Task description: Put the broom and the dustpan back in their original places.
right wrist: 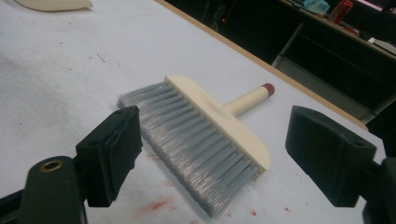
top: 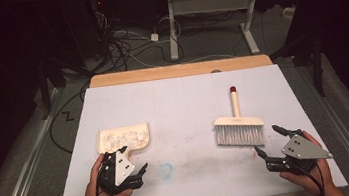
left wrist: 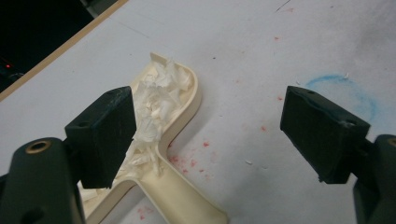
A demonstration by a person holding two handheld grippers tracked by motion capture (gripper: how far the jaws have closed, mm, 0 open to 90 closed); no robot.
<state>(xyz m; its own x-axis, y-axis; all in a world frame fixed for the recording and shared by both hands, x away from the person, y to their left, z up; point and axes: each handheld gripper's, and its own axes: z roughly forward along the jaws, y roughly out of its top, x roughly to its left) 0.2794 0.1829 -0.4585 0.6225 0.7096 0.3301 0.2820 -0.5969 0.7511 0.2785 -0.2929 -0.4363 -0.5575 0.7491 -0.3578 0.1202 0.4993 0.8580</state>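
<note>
A cream dustpan [top: 123,137] [left wrist: 173,140] holding white paper scraps [left wrist: 152,109] lies on the left of the white table. My left gripper [top: 134,159] [left wrist: 208,135] hovers open just in front of it, its jaws apart above the pan's handle. A hand brush [top: 238,124] [right wrist: 205,135] with grey bristles, cream back and red-tipped handle lies at the right. My right gripper [top: 267,140] [right wrist: 212,154] stands open right beside the bristles, empty.
The table [top: 183,107] has a wooden far edge [top: 179,70]. A faint blue ring [top: 166,169] [left wrist: 343,88] and red specks [left wrist: 189,161] mark its surface. Cables [top: 125,43] and a white desk frame [top: 213,17] are on the floor beyond.
</note>
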